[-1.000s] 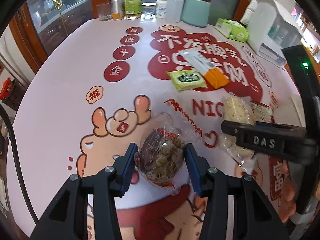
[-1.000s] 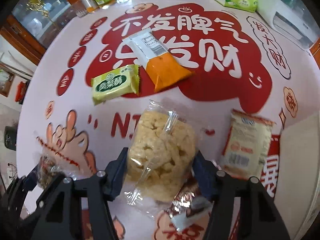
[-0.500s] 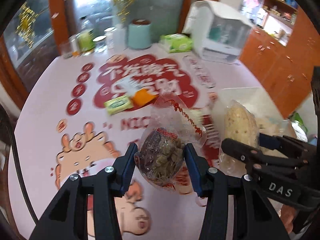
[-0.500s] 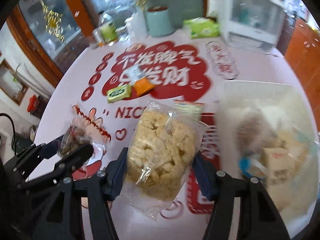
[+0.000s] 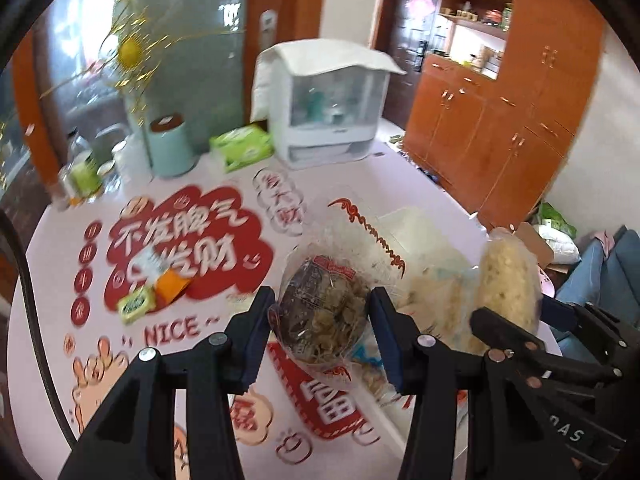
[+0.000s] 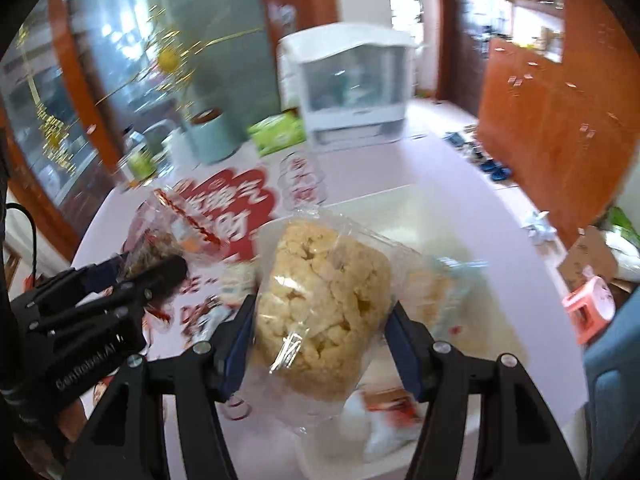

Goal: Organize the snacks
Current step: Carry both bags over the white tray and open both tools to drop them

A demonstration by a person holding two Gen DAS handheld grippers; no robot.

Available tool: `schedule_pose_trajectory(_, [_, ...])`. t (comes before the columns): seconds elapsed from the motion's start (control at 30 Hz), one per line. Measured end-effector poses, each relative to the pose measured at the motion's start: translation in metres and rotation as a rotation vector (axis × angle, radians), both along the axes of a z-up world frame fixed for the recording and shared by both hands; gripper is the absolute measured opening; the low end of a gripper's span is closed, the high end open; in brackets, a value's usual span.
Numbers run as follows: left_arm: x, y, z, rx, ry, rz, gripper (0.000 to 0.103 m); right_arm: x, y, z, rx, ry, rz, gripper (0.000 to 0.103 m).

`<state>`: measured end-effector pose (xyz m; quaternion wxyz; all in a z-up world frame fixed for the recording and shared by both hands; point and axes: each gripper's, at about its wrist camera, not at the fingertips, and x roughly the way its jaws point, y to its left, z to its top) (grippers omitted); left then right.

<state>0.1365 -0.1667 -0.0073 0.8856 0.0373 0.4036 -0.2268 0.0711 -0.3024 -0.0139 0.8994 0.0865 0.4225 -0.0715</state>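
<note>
The left gripper (image 5: 320,320) is clamped across the belly of a clear bag of dark snacks (image 5: 324,312), and the right gripper (image 6: 320,340) squeezes a clear bag of pale puffed pieces (image 6: 320,304) at its middle; both bags hang in the air above the near edge of the white bin (image 6: 420,208). Each looks light, crinkly and slippery, with brittle contents, so a mid-body pinch seems safer than the loose film ends. Left of the bin, a green packet (image 5: 136,304) and an orange packet (image 5: 170,286) lie on the table.
</note>
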Motion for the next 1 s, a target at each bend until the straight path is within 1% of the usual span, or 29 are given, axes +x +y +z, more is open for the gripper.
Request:
schedule_pose_trajectory(0.1, [0.005,-0.019,0.008,0.004,-0.013,-0.02,0.048,-0.007,-0.02,0.01,-0.015,-0.027,-0.06,0.062])
schedule_pose_trajectory(0.23, [0.01,-0.033,0.012,0.016,-0.018,-0.033,0.048,-0.011,-0.039,0.024,-0.051,-0.062,-0.115,0.062])
schedule_pose_trajectory(0.33, [0.015,-0.044,0.009,0.043,-0.019,-0.042,0.049,-0.011,-0.047,0.033,-0.072,-0.08,-0.142,0.062])
schedule_pose_trajectory(0.43, [0.023,-0.054,0.003,0.06,-0.002,-0.044,0.049,-0.009,-0.051,0.039,-0.092,-0.089,-0.162,0.062])
schedule_pose_trajectory(0.47, [0.025,-0.055,0.001,0.064,0.004,-0.043,0.051,-0.008,-0.052,0.04,-0.098,-0.089,-0.165,0.062])
schedule_pose_trajectory(0.5, [0.028,-0.058,-0.002,0.072,0.01,-0.046,0.056,-0.009,-0.053,0.04,-0.102,-0.087,-0.166,0.062])
schedule_pose_trajectory(0.53, [0.031,-0.061,-0.004,0.081,0.011,-0.048,0.066,-0.008,-0.053,0.04,-0.105,-0.083,-0.168,0.062])
schedule_pose_trajectory(0.57, [0.032,-0.062,-0.005,0.09,0.008,-0.044,0.073,-0.007,-0.053,0.039,-0.107,-0.078,-0.17,0.062])
schedule_pose_trajectory(0.6, [0.033,-0.063,-0.007,0.101,0.003,-0.04,0.085,-0.005,-0.053,0.038,-0.106,-0.07,-0.173,0.062])
schedule_pose_trajectory(0.63, [0.033,-0.063,-0.008,0.108,-0.002,-0.041,0.09,-0.004,-0.054,0.037,-0.101,-0.064,-0.176,0.062])
schedule_pose_trajectory(0.73, [0.032,-0.064,-0.012,0.128,-0.009,-0.053,0.092,-0.003,-0.054,0.034,-0.091,-0.054,-0.176,0.063])
schedule_pose_trajectory(0.83, [0.033,-0.062,-0.019,0.151,0.002,-0.045,0.092,-0.003,-0.052,0.034,-0.109,-0.061,-0.175,0.063])
schedule_pose_trajectory(1.0, [0.035,-0.051,-0.023,0.146,0.023,-0.021,0.092,-0.001,-0.047,0.035,-0.122,-0.076,-0.165,0.071])
